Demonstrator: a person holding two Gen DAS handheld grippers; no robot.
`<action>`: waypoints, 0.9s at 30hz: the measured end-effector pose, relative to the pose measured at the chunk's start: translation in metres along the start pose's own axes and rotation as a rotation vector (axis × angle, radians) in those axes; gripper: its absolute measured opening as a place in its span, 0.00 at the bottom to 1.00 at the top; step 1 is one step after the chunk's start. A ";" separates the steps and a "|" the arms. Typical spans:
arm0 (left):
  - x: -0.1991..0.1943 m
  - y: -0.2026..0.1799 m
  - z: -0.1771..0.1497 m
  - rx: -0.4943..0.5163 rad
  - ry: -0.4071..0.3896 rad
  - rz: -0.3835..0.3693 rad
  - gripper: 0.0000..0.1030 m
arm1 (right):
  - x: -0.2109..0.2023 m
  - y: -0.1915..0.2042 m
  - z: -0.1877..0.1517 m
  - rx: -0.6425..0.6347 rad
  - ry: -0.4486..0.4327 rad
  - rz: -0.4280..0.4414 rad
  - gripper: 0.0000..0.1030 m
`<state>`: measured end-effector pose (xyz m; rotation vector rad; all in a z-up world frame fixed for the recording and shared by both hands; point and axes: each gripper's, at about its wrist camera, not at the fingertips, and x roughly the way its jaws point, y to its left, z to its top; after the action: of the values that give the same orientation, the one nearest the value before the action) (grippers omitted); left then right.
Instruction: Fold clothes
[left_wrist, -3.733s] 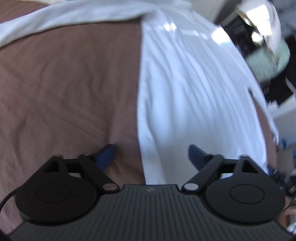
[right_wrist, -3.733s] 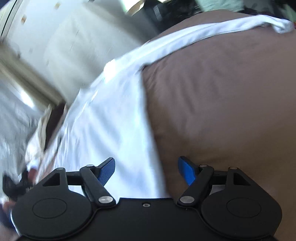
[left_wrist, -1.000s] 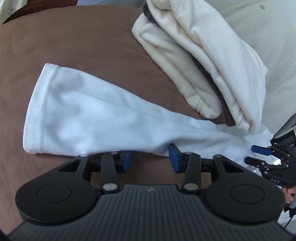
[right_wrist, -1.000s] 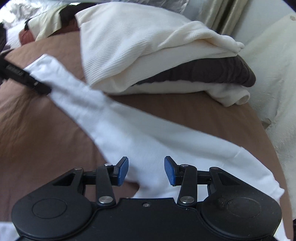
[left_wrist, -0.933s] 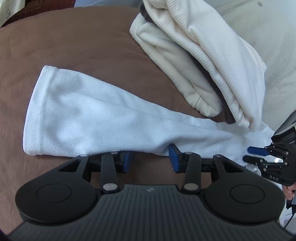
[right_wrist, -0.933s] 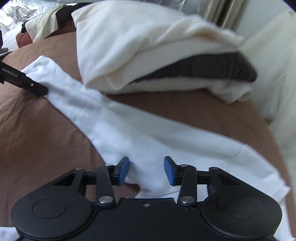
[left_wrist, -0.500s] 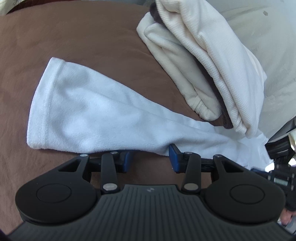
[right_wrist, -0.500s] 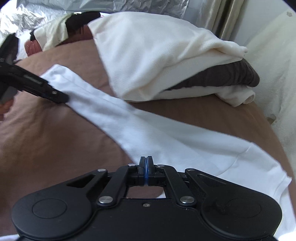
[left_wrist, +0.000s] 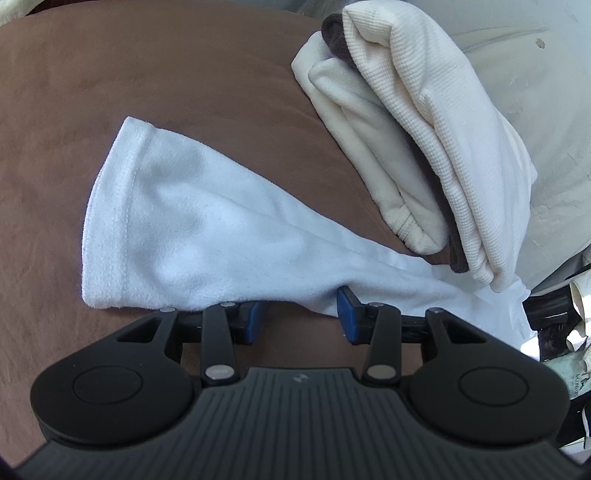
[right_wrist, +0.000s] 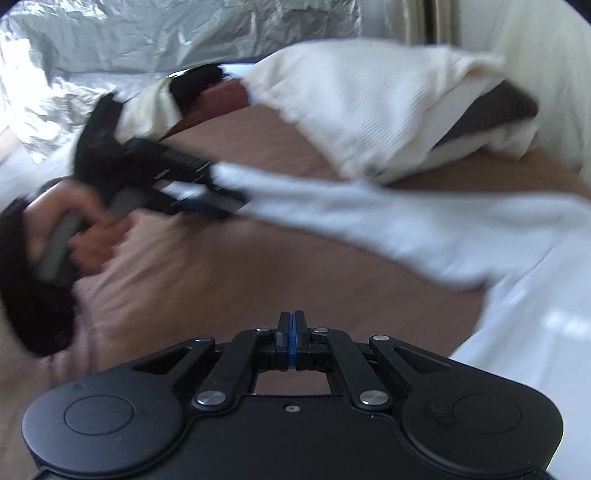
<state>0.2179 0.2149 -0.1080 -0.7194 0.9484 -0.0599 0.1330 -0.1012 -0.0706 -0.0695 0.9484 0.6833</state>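
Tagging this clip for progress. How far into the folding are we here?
Done: a folded stack of cream and brown clothes sits on the brown bed. In hand: the white garment's sleeve lies spread flat; the left gripper is open at its edge, while the right gripper is shut on nothing visible. Left: folding the white garment itself.

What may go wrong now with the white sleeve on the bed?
1. The left gripper is open at the sleeve's lower edge; closing there may pinch the brown cover too.
2. The folded stack lies right beside the sleeve, so a pull may drag it over.
3. The right gripper looks shut on nothing.
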 end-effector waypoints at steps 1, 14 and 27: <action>0.000 0.001 0.001 -0.003 0.002 -0.002 0.40 | 0.002 0.008 -0.008 0.016 0.013 0.018 0.00; -0.018 0.002 0.005 -0.004 -0.002 0.027 0.52 | 0.012 0.023 -0.029 0.196 0.130 0.053 0.81; -0.009 0.007 0.006 -0.002 -0.006 0.073 0.85 | -0.056 -0.066 -0.030 0.385 -0.065 -0.215 0.81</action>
<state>0.2152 0.2262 -0.1033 -0.6862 0.9684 0.0073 0.1263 -0.1923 -0.0610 0.1878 0.9790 0.2956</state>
